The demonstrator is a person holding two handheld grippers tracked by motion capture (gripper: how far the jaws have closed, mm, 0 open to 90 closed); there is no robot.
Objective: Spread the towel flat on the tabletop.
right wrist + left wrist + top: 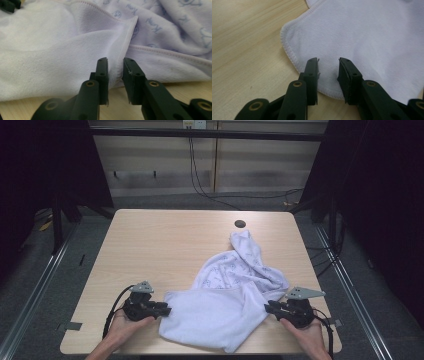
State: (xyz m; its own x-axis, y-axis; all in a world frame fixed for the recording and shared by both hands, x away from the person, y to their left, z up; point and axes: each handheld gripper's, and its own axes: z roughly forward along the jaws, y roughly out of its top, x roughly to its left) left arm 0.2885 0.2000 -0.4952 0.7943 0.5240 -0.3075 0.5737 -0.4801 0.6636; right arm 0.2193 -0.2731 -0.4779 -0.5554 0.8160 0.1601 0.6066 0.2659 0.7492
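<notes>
While the towel [225, 305] lies crumpled at the table's [150, 245] near edge, both grippers, left [328, 68] and right [115, 68], straddle its hems, jaws parted, not yet pinching; a shallow bite could let fabric slip.

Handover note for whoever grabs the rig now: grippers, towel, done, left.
Left gripper: jaws apart over the towel's near left hem, not clamped.
Right gripper: jaws apart, a folded hem edge between them, not visibly pinched.
Towel: crumpled on the table, plain side near, printed part bunched toward the far right.
Done: both grippers placed at the towel's edges.
Left: probably close on the edges, then spread or fold.
</notes>
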